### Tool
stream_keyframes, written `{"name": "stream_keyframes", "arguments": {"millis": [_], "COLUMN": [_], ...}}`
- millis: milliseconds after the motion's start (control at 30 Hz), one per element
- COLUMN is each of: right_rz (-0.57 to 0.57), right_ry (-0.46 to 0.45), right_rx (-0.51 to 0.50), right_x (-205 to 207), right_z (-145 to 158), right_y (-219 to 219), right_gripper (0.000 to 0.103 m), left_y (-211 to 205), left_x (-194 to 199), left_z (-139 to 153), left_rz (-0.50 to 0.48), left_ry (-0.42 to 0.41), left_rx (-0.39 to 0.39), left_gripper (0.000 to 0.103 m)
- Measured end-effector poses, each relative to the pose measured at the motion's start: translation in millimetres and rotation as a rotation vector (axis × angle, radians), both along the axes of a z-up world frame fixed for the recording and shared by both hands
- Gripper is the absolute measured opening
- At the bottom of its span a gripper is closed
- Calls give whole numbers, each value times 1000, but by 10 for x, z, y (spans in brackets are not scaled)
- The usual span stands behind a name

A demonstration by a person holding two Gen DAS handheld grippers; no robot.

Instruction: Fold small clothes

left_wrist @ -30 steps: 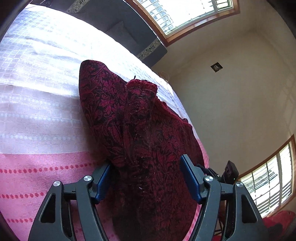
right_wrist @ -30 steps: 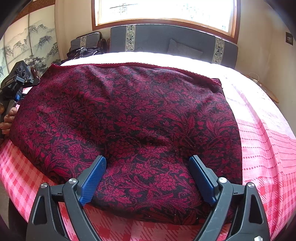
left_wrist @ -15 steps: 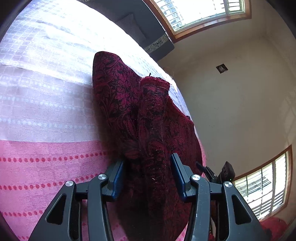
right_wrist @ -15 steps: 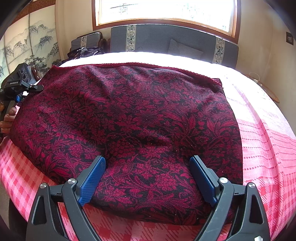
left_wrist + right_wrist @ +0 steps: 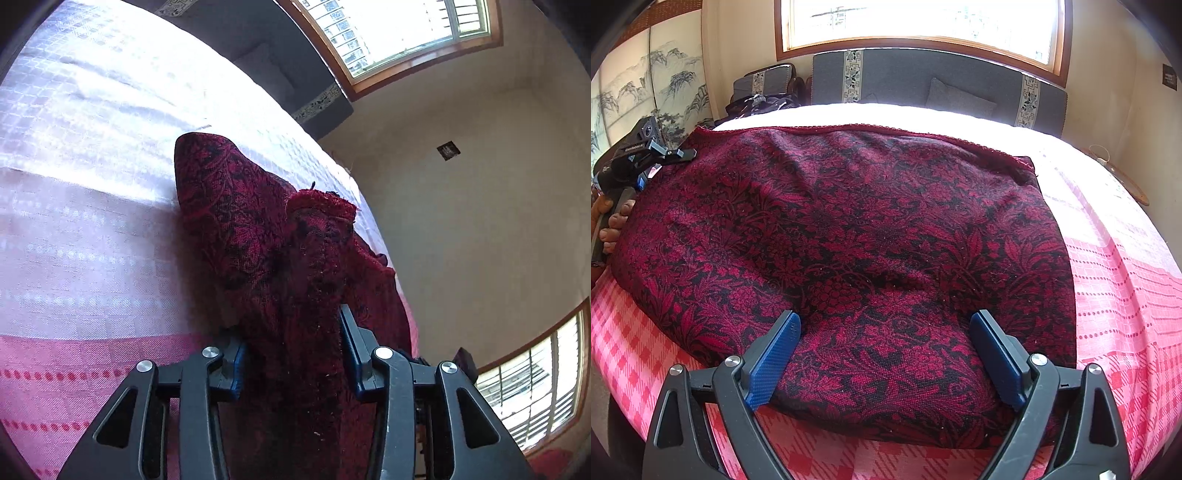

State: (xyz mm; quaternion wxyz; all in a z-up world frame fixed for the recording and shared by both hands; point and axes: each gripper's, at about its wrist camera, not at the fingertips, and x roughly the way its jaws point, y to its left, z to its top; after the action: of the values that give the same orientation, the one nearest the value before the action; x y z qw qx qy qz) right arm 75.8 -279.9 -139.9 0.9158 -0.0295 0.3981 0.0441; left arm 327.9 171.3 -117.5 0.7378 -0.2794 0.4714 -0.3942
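We worked at a bed (image 5: 1126, 288) spread with a pink checked cover, where the dark red, flower-patterned garment (image 5: 849, 229) lay nearly flat across the middle, its trimmed far hem towards the grey headboard (image 5: 923, 74). Our left gripper (image 5: 291, 347) stood at the cloth's left edge, its jaws closing around a raised ridge of fabric bunched between the blue pads (image 5: 349, 339), though we could not tell whether they already pressed on it. Our right gripper (image 5: 886, 354) hovered over the near edge with its fingers (image 5: 772, 365) spread wide, the cloth under them and nothing pinched. To us the weave looked soft and limp, fairly thick, light enough to lift by a pinch and unlikely to slip, but sure to sag and crease wherever unsupported. We judged the best holds to be the edges and corners, one for each gripper, so the fold would come over evenly.
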Motion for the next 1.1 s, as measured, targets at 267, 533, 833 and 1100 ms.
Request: {"name": "stream_keyframes", "arguments": {"millis": [267, 533, 833, 1100], "right_rz": [6, 12, 12, 17], "right_ry": [1, 1, 4, 12], "right_rx": [5, 12, 10, 11], "right_x": [-2, -8, -1, 25], "right_z": [-10, -10, -17, -14], "right_y": [16, 21, 17, 28], "right_gripper": [93, 94, 95, 97], "left_y": [-73, -190, -588, -1009], "left_x": [-126, -242, -475, -707], "left_z": [25, 53, 335, 612], "left_rz": [1, -108, 22, 94], "left_ry": [19, 0, -185, -280], "left_rx": [86, 80, 361, 614], "left_gripper": [41, 64, 31, 29]}}
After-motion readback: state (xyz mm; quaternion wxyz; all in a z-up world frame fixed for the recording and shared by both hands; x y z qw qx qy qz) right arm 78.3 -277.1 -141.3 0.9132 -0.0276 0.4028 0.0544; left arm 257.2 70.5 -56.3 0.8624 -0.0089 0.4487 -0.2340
